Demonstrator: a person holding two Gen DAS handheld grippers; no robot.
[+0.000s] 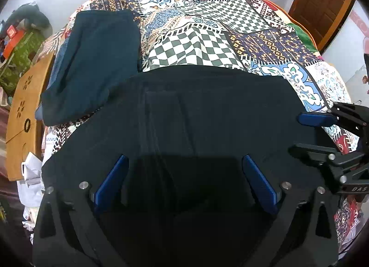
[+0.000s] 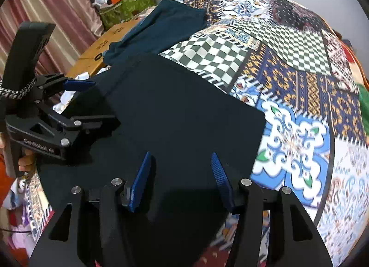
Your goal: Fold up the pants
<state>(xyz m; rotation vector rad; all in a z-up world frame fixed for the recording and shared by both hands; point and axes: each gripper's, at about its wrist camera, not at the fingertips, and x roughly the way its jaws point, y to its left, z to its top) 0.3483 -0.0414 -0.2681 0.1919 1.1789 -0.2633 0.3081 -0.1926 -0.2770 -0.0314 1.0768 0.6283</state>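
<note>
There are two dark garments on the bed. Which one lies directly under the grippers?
The black pants, spread flat nearest the cameras. The teal garment lies folded farther away, toward the wooden table, and no gripper is over it.

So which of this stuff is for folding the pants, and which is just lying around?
For the job:
- black fabric pants, lying flat on the bed
- left hand-held gripper, open over them
- right hand-held gripper, open too

Just lying about:
- dark teal folded garment
- patchwork patterned bedspread
- round wooden table
- brown wooden door
</note>
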